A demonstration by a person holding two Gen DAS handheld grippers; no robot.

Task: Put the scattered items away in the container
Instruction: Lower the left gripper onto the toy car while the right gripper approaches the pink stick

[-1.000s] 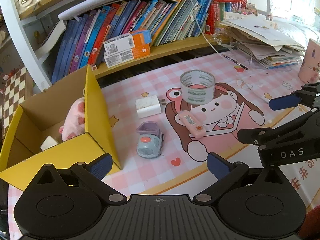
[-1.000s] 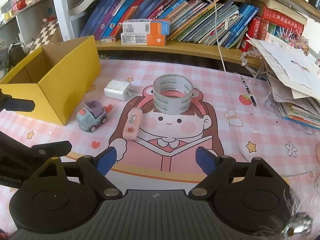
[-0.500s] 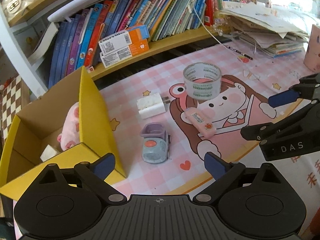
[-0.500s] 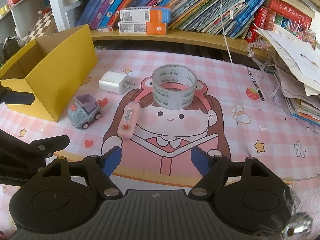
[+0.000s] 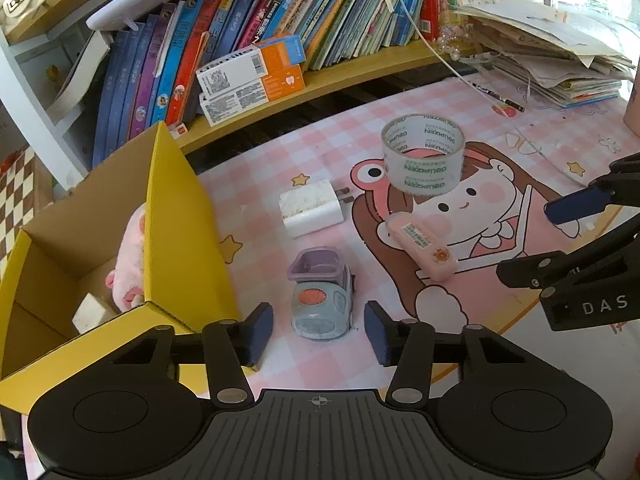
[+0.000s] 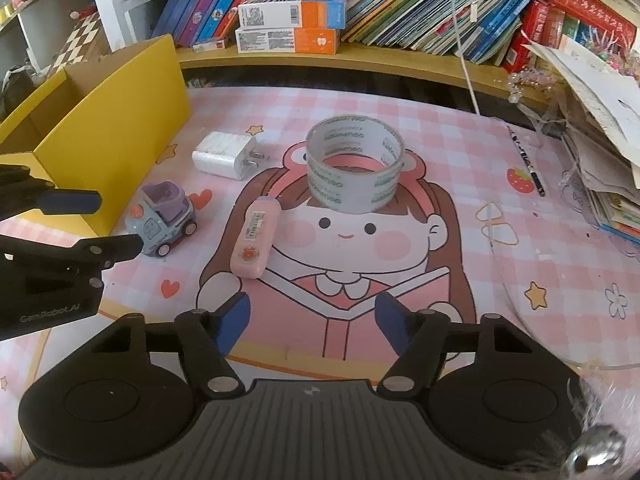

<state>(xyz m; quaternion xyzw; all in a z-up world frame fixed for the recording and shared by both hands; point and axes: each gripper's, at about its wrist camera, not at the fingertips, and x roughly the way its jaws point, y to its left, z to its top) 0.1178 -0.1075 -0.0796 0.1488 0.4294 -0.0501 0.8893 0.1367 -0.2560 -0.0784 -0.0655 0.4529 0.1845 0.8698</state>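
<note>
A small grey-and-purple toy truck stands on the pink mat beside the yellow cardboard box. My left gripper is open, its pads just short of the truck on either side. A white charger plug, a pink case and a roll of clear tape lie further out. The box holds a pink plush and a small white block. My right gripper is open and empty, low over the mat, short of the pink case and tape.
A low wooden shelf with books and orange-white cartons runs along the back. A stack of papers fills the right side. A pencil and a white cable lie near it.
My left gripper has moved forward and down to the toy truck and its jaws have narrowed. My right gripper has edged forward toward the pink case and tape.
</note>
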